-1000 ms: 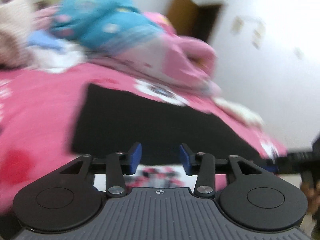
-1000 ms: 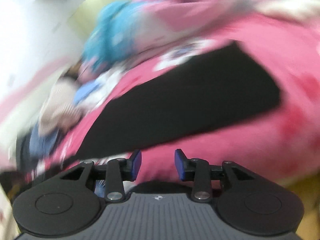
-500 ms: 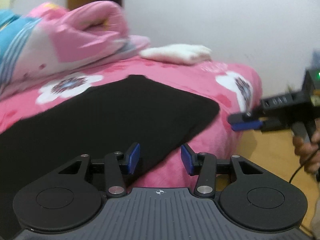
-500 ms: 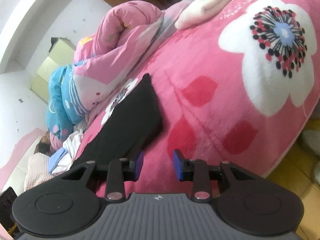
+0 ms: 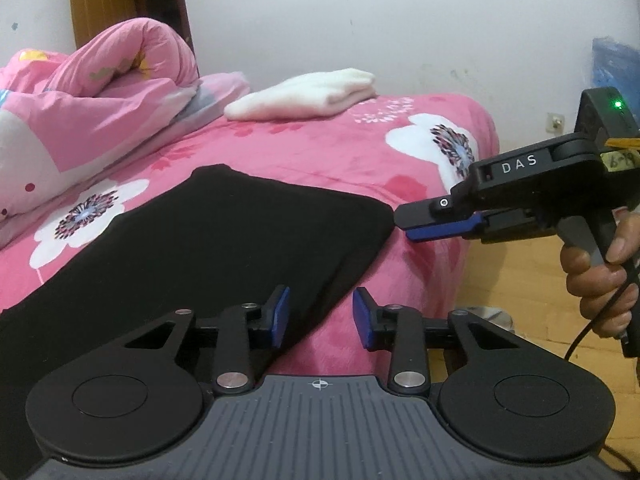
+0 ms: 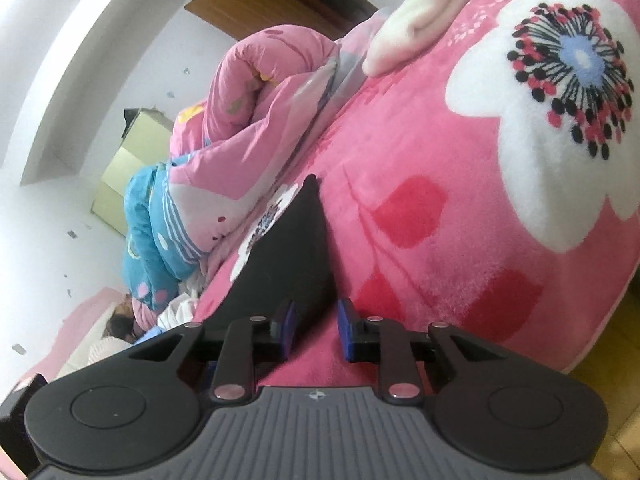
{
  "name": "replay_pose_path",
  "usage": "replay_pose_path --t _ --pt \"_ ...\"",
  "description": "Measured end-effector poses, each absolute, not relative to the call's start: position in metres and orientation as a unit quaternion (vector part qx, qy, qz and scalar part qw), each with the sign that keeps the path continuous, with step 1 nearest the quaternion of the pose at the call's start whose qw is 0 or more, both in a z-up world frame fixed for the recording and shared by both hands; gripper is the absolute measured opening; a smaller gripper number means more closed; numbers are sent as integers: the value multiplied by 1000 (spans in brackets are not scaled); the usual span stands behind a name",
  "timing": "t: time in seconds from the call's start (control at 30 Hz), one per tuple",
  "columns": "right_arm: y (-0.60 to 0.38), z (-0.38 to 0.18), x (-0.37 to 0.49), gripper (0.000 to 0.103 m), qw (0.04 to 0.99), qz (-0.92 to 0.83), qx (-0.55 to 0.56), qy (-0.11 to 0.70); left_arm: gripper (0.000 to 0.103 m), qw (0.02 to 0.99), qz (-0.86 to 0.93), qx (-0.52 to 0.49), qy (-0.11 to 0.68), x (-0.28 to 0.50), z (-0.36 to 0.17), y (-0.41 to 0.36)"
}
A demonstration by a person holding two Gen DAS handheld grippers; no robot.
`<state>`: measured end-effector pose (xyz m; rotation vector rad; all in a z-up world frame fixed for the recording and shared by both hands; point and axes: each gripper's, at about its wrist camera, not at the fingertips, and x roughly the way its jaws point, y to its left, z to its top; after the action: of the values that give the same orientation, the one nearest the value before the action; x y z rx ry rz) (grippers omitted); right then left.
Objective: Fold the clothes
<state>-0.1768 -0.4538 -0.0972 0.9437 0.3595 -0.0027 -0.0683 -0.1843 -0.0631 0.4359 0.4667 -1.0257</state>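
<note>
A black garment (image 5: pixel 224 240) lies flat on the pink flowered bed cover (image 5: pixel 320 148). My left gripper (image 5: pixel 320 316) hovers low over its near edge. The jaws are closing, with that edge and pink cover in the gap and the pads clear of the cloth. In the left wrist view my right gripper (image 5: pixel 404 224) comes in from the right, rolled on its side, its tip just beside the garment's right corner. Through the right wrist view the garment (image 6: pixel 296 256) narrows towards my right gripper (image 6: pixel 316 326). Those jaws are closing with the cloth's end between them, a gap still showing.
A folded white cloth (image 5: pixel 308 94) lies at the far side of the bed. A rolled pink quilt (image 5: pixel 100 92) is piled on the left. The bed's edge drops to a wooden floor (image 5: pixel 520 280) on the right. A hand (image 5: pixel 600 276) holds the right gripper's handle.
Both views have swung from a blurred sweep over the bed to the garment's right end. Both pairs of jaws have narrowed. The right gripper has come close to the garment's corner.
</note>
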Motion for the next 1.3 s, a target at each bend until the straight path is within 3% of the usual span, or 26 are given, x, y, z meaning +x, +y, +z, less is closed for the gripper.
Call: replay_pose_path --t 0.27,0.77,0.8,0.87,0.93,1.2,1.3 --pt "-458 -102 -169 24 866 10 471 167 26 825 -482 189 226 -60 -62 -197" --pt "-451 -112 -159 26 841 30 507 187 26 822 -487 129 267 -55 -74 -180" --pt "-449 -112 -157 24 843 29 503 186 26 822 -487 126 267 -55 -74 -179" --pt "-447 -111 -156 2 850 24 493 184 26 823 -486 118 269 -55 -73 -175" --pt "-445 -111 -161 0 856 20 482 187 26 826 -483 109 271 -54 -71 -167" --pt "-446 -113 -164 4 841 37 506 189 26 842 -452 59 289 -42 -66 -127" --pt "-444 -112 -162 17 836 46 510 198 26 854 -438 42 279 -40 -62 -112"
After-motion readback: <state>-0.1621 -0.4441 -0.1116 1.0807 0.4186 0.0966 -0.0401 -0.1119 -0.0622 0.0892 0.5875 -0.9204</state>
